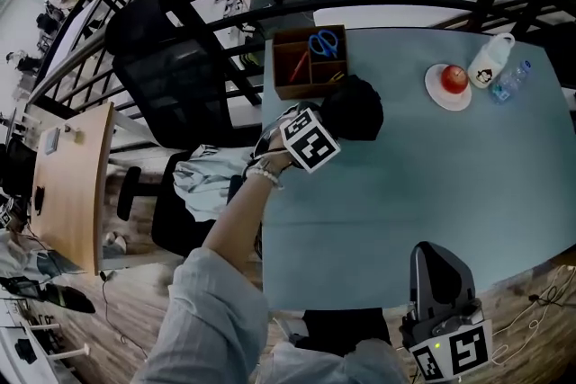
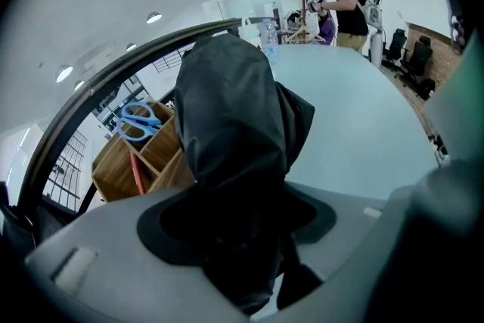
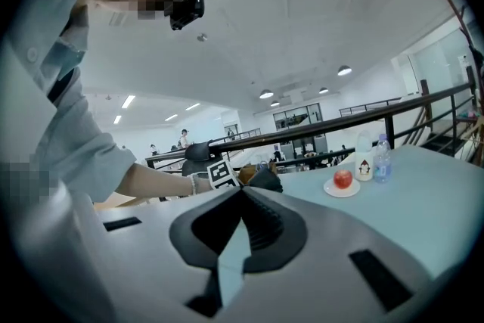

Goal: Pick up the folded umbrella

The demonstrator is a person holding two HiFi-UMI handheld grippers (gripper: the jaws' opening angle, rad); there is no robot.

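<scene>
From the head view, your left gripper (image 1: 322,132) reaches over the left part of the teal tabletop (image 1: 405,193), its marker cube facing up. The black folded umbrella (image 1: 353,108) sits at its tip, just in front of a wooden box (image 1: 288,87) holding blue scissors (image 1: 324,42). Only the left gripper view shows the grip itself: the jaws are closed on the umbrella's lower end, and its dark fabric rises ahead and fills the middle of that view. No view shows whether the umbrella is clear of the tabletop. Your left arm stretches forward from the lower left, sleeve pushed up above a bare forearm, with the wrist at the gripper's back. Your right gripper (image 1: 432,258) is held low at the near right edge of the tabletop, pointing away from you and well apart from the umbrella. The right gripper view shows its jaws drawn together at the tips with nothing between them. Toward the far right are an apple (image 1: 454,77) on a plate (image 1: 436,93), a white bottle (image 1: 490,60) and a clear bottle (image 1: 510,81) beside it.
</scene>
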